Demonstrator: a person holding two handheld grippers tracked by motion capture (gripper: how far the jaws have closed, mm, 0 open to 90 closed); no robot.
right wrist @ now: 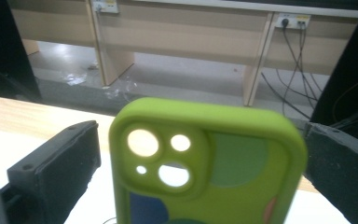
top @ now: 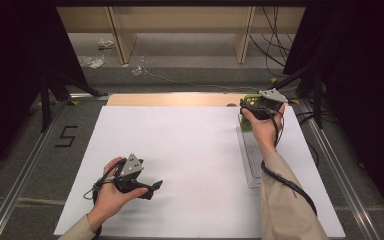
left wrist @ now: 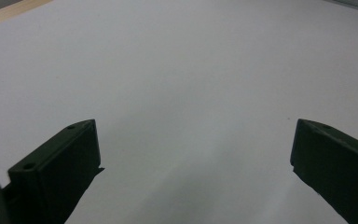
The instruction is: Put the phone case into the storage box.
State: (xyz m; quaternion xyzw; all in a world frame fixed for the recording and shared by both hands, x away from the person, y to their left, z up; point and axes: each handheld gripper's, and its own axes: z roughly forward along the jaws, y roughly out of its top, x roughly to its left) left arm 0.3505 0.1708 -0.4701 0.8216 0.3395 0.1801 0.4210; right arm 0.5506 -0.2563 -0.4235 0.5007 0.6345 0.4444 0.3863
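Observation:
A lime-green phone case (right wrist: 205, 163) with camera cut-outs and coloured patches stands upright between the jaws of my right gripper (right wrist: 203, 149). The left jaw shows a thin gap beside the case and the right jaw sits at its edge, so the jaws are open around it. From above, the right gripper (top: 250, 106) is at the far right of the white sheet (top: 190, 150), with the green case (top: 245, 124) just below it. My left gripper (top: 152, 187) rests near the front left of the sheet. Its jaws (left wrist: 193, 140) stand wide open over bare white paper.
A clear plastic tray (top: 252, 160) lies along the right side of the sheet, under my right forearm. A wooden strip (top: 170, 100) runs behind the sheet. Metal rails border the table. Cables and desk legs stand on the floor beyond.

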